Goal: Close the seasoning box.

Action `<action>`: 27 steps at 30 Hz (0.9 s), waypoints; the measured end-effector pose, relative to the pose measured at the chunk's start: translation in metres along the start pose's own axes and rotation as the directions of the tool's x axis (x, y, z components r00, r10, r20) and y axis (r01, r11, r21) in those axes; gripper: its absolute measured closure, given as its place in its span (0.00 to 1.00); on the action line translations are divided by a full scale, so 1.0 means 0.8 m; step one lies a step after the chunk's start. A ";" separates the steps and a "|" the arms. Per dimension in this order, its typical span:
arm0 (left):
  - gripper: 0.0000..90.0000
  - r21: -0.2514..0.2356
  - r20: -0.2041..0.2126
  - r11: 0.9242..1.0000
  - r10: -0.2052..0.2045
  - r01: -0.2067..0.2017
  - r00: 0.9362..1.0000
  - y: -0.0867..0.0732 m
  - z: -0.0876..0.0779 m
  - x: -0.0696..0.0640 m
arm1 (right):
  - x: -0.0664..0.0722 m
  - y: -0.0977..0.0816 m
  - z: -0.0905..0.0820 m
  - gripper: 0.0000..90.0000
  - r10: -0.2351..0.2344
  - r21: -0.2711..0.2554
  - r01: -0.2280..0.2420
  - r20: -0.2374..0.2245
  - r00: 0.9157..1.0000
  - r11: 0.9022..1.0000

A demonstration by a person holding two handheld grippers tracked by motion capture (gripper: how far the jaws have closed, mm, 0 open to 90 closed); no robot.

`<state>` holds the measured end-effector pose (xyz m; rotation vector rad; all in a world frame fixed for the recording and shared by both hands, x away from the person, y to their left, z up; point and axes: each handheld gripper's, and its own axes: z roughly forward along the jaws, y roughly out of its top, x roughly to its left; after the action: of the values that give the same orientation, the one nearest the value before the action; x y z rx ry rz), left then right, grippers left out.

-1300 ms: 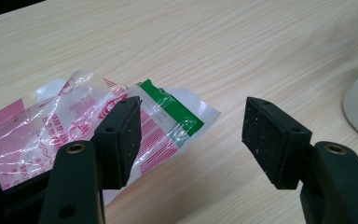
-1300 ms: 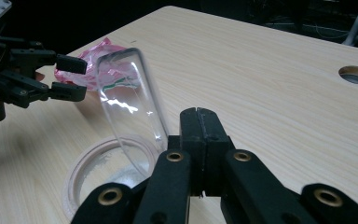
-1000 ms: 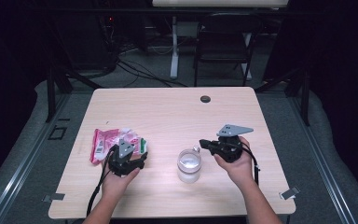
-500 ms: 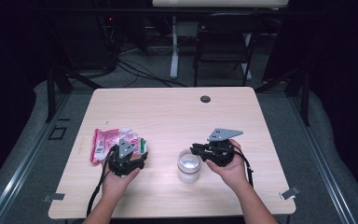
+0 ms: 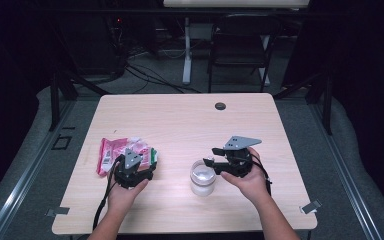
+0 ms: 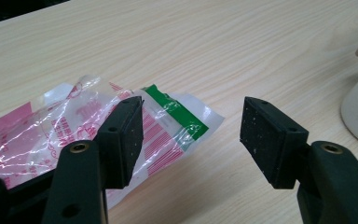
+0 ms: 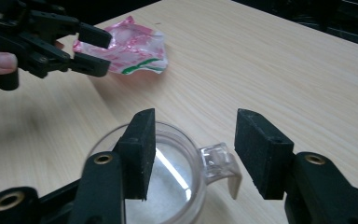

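- Clear mug (image 5: 202, 176): a transparent cup with a side handle, standing upright on the table (image 5: 180, 120) in the lower centre of the high view. In the right gripper view it sits at bottom centre (image 7: 168, 182), its rim (image 7: 121, 133) and its handle (image 7: 219, 161) plainly visible; whitish contents show inside, of a kind that cannot be told.
- Right gripper (image 5: 213, 163): held level in the right hand (image 5: 250, 177), lower right of centre in the high view, pointing left toward the mug, with the grey three-cornered plate (image 5: 240, 143) on top. Its jaws have just been opening and now stand spread. In its own view (image 7: 193, 156) the left pad (image 7: 140, 149) overlaps the mug's rim and the handle lies in the gap; neither pad presses on it.
- Left gripper (image 5: 139, 167): held in the left hand (image 5: 125, 192) at lower left of the high view, tilted over the packet. Its jaws stand spread; in its own view (image 6: 191, 140) bare wood lies between the pads.
- Plastic packet (image 5: 125, 152): a flat pink-and-white bag with a green strip, lying at left of the table. The left gripper view shows its crinkled clear film and green edge (image 6: 177, 112), one pad (image 6: 121, 140) in front of it; whether the pad touches it cannot be told.
- The right gripper view, upper left, shows the left gripper (image 7: 93, 51) from the side, hovering just before the packet (image 7: 130, 46).
- The high view alone shows both forearms entering from the bottom edge, and a dark round grommet (image 5: 220, 106) near the far edge.
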<state>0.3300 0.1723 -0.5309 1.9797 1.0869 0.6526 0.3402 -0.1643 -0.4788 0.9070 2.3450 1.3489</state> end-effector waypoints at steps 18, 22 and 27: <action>0.46 -0.002 0.009 1.000 -0.014 0.014 1.000 0.032 -0.017 0.031 | -0.037 0.004 -0.019 0.51 0.094 -0.002 -0.094 0.099 0.991 0.996; 0.45 0.000 0.002 1.000 -0.001 0.001 1.000 0.038 -0.027 0.044 | -0.047 0.000 -0.025 0.50 0.111 0.006 -0.113 0.132 0.985 0.994; 0.45 0.000 -0.003 1.000 -0.003 0.003 1.000 0.034 -0.040 0.056 | -0.052 -0.011 -0.039 0.47 0.122 0.009 -0.125 0.166 0.979 0.992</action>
<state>0.3422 0.2142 -0.4873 1.9780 1.0914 0.6538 0.3520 -0.2153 -0.4724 1.1411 2.2119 1.2452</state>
